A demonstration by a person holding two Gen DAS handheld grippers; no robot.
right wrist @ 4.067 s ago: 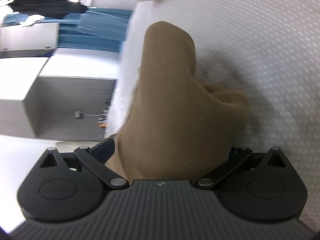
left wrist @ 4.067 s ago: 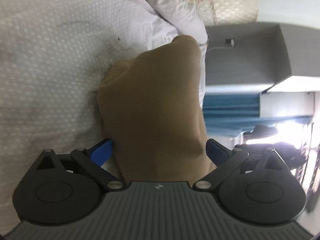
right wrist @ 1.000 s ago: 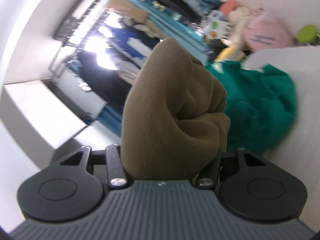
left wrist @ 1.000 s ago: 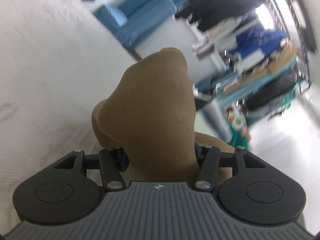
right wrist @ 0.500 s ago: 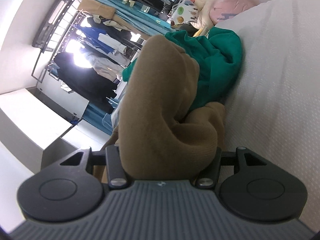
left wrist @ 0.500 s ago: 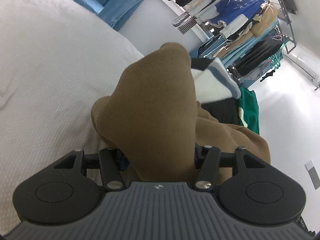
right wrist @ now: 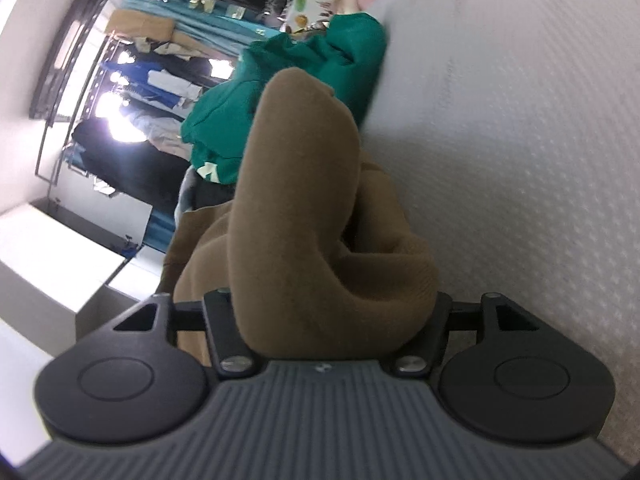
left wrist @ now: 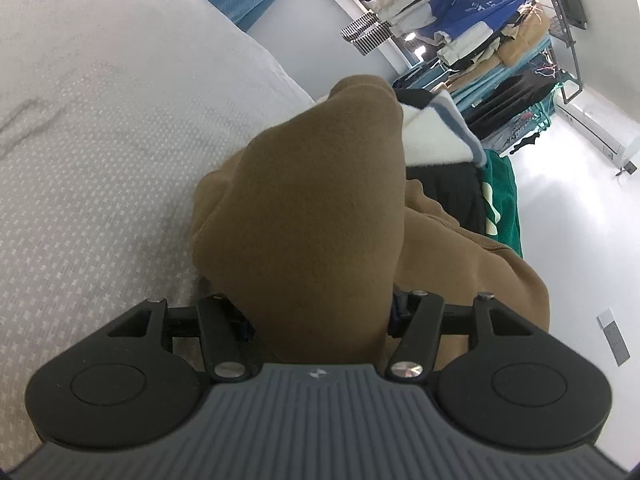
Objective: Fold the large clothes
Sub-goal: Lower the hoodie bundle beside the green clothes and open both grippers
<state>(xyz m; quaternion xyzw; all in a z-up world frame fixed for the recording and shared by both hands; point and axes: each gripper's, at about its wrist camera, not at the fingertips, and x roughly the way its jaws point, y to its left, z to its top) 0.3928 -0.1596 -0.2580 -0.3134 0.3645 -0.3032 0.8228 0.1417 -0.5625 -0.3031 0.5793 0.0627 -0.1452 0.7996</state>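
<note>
Near the bed [left wrist: 120,140] edge, left tongs [left wrist: 320,312] and right tongs [right wrist: 336,312] are opening around the brown garment [left wrist: 312,208]; an uneven release risks a skewed fold.

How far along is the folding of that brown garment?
Partway, at best. The brown garment is bunched between both grippers, left gripper and right gripper, whose jaws are opening, with part of it resting on the white bed. No neat fold shows. The green garment beyond lies crumpled, unfolded.
</note>
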